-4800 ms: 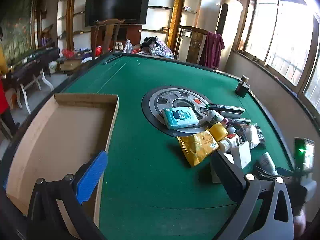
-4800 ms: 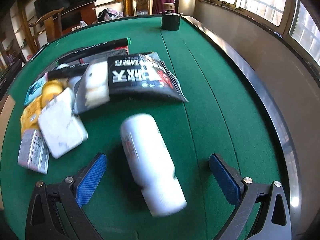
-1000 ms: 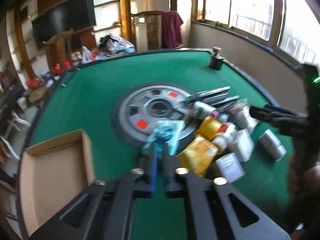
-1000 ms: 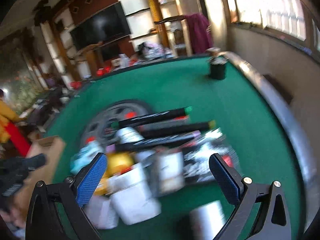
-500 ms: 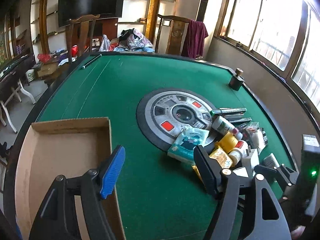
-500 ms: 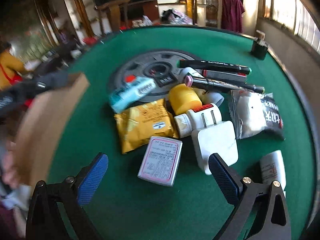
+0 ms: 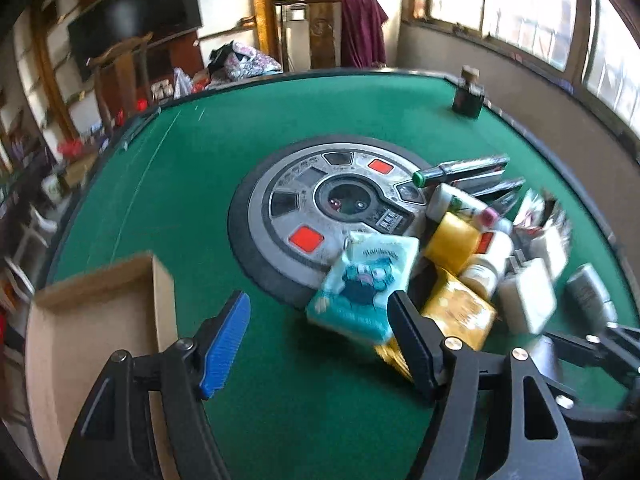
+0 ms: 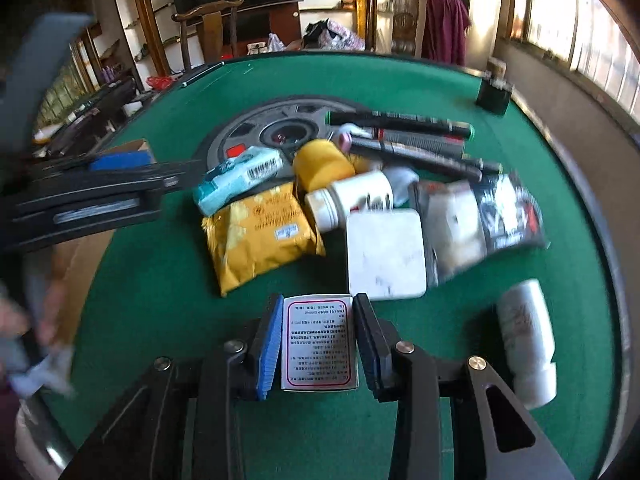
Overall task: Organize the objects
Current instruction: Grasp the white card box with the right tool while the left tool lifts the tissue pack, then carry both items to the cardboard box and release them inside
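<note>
Green felt table [image 7: 192, 184] is carrying, largest first, a grey round hub [image 7: 344, 204] with red panels at its middle, an open cardboard box [image 7: 92, 320] at the near left edge, and a heap of small goods lying right of the hub: yellow pouch [image 8: 260, 236], white adapter [image 8: 384, 256], teal tissue pack [image 7: 364, 284] with a cartoon face and blurred lettering, white bottle [image 8: 528, 332] lying apart. Left gripper [image 7: 320, 340] is hanging with jaws spread and nothing between them, just short of the tissue pack. Right gripper [image 8: 316, 344] is closing on a small white carton [image 8: 318, 344], both pads touching its sides at the near edge of the heap; its red-bordered label is showing dense print too small to read.
</note>
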`<act>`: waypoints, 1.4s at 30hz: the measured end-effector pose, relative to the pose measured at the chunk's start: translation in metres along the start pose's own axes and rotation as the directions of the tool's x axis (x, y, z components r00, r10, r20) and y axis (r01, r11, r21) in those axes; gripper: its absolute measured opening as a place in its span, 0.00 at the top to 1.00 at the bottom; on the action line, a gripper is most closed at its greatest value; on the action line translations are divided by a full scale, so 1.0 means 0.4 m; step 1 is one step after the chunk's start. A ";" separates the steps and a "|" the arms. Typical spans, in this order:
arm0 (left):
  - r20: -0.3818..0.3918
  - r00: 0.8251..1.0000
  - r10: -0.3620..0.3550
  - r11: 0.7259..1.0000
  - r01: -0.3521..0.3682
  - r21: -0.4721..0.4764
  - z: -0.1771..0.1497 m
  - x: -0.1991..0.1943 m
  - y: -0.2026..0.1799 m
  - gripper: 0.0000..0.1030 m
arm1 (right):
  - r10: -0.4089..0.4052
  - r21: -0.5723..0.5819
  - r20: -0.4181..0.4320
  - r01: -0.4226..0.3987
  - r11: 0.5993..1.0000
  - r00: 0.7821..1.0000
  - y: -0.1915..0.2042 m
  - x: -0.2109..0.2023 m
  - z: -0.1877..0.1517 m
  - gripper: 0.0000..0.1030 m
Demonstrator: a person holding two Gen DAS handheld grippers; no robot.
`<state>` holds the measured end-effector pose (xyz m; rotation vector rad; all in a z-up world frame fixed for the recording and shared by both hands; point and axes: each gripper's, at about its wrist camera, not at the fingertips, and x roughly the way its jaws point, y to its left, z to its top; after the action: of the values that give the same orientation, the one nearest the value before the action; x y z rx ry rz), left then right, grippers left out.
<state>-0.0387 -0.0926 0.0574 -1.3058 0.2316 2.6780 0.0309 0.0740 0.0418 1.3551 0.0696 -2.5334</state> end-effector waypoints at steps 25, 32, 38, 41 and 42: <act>-0.037 0.999 -0.013 0.979 0.020 0.202 0.034 0.097 -0.112 0.78 | 0.128 0.067 -0.035 -0.125 0.990 0.991 -0.054 0.037 -0.015 0.52; 0.022 0.996 -0.084 0.991 0.081 0.102 -0.008 -0.038 -0.054 1.00 | 0.122 0.075 -0.031 -0.119 0.990 0.992 -0.052 0.035 -0.016 0.49; 0.066 0.987 -0.149 0.989 0.148 0.014 -0.056 -0.120 0.014 1.00 | 0.111 0.065 -0.038 -0.108 0.992 0.993 -0.038 0.033 -0.018 0.63; 0.099 0.983 -0.152 0.988 0.155 -0.019 -0.076 -0.159 0.042 1.00 | 0.104 0.035 -0.026 -0.103 0.994 0.994 -0.021 0.019 -0.021 0.63; 0.111 0.982 -0.153 0.987 0.158 -0.031 -0.085 -0.176 0.053 1.00 | 0.110 0.028 -0.021 -0.109 0.994 0.994 -0.015 0.010 -0.024 0.63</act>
<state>0.0260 -0.1252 0.0937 -1.1340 0.0607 2.6224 0.0349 0.0807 0.0327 1.3587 -0.0339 -2.4372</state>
